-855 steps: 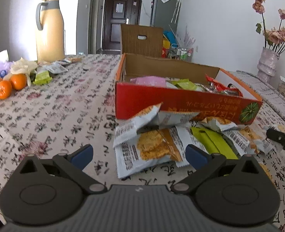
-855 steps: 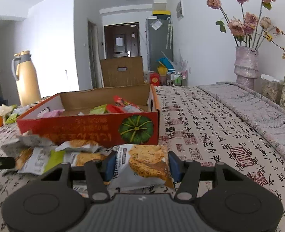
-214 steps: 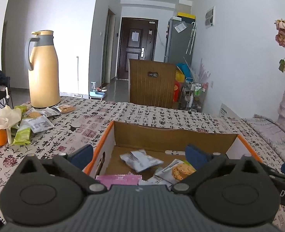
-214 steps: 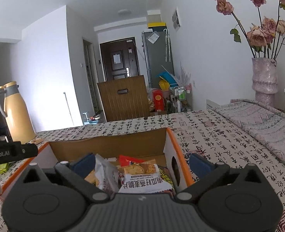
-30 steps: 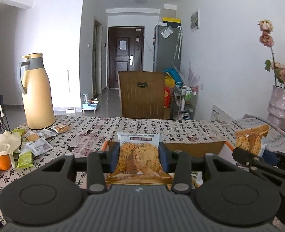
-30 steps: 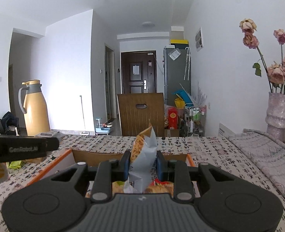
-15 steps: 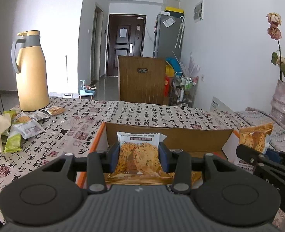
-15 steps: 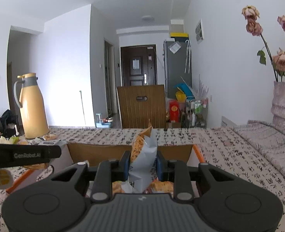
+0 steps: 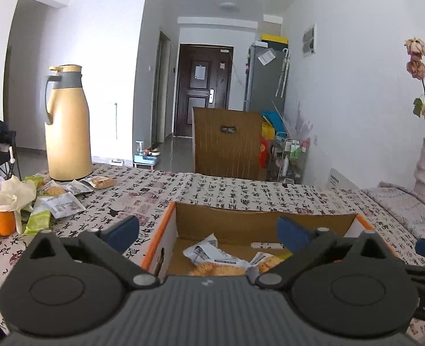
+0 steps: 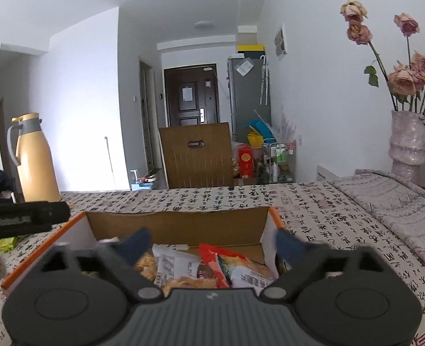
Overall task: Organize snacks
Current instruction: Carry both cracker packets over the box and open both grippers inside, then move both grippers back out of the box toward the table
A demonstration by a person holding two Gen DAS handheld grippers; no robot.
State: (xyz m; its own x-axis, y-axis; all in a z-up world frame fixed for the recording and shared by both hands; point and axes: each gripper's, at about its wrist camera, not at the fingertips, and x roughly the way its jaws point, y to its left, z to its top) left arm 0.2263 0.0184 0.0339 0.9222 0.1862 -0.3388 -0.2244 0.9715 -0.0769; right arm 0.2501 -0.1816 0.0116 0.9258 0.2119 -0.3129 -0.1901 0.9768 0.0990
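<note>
An orange-rimmed cardboard box (image 9: 166, 222) sits on the patterned tablecloth and holds several snack packets (image 9: 212, 255). My left gripper (image 9: 208, 230) is open and empty above the box's left part. In the right wrist view the same box (image 10: 177, 225) holds cracker packets (image 10: 172, 262) and a red packet (image 10: 221, 262). My right gripper (image 10: 211, 243) is open and empty above its right part. The left gripper's body (image 10: 24, 219) shows at the left edge there.
A yellow thermos (image 9: 66, 124) stands at the table's far left, with loose snack packets (image 9: 65, 199) and oranges (image 9: 1, 222) beside it. A wooden chair (image 9: 226, 144) is behind the table. A vase of dried roses (image 10: 407, 141) stands at the right.
Both grippers have opened and let go of their cracker packets, which now lie in the box. Both grippers moved forward over the box.
</note>
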